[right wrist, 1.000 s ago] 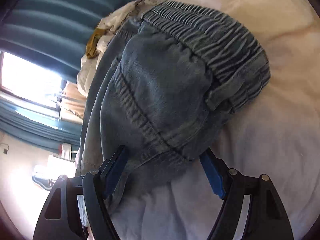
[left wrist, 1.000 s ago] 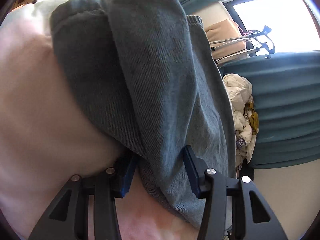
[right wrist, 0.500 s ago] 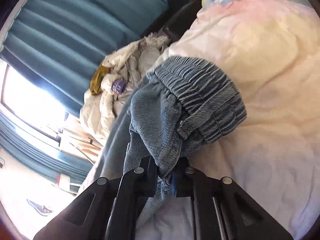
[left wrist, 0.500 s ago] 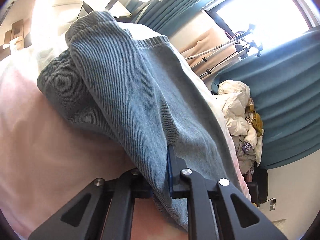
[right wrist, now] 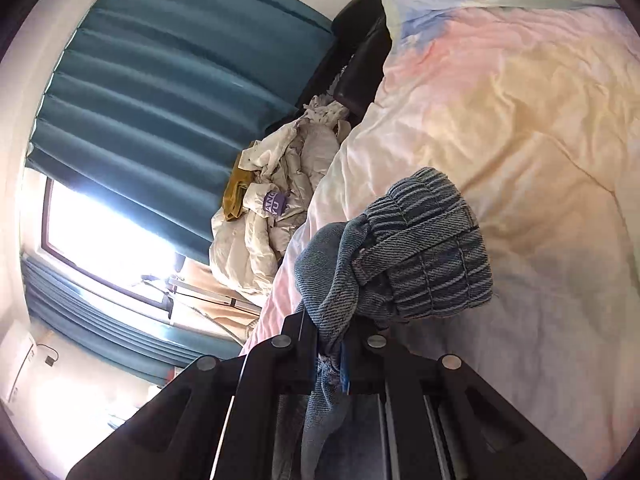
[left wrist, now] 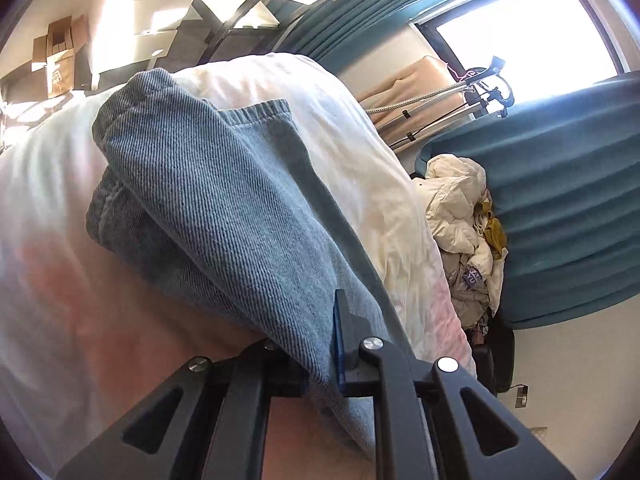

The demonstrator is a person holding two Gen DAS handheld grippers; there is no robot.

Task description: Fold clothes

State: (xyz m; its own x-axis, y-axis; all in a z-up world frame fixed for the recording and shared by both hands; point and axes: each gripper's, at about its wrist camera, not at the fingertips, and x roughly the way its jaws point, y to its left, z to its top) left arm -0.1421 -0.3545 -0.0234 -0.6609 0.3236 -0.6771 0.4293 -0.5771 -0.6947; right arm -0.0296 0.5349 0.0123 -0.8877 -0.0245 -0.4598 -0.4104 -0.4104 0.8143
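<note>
The left gripper (left wrist: 320,364) is pinched tight on a fold of the blue denim trousers (left wrist: 208,200), its jaws having just closed on the cloth, which runs up and away over the pale bedspread (left wrist: 360,152). The right gripper (right wrist: 330,360) is likewise clamped – jaws just closed – on bunched denim beside the elastic waistband (right wrist: 432,252), which hangs clear above the bedspread (right wrist: 520,120). The fabric looks thick, soft and fairly heavy: it will sag between the 2 grips and not slip easily. Best held at hems and waistband – doubled seams give firm purchase. A clothes heap (left wrist: 464,232) lies by the teal curtain (left wrist: 560,208)
</note>
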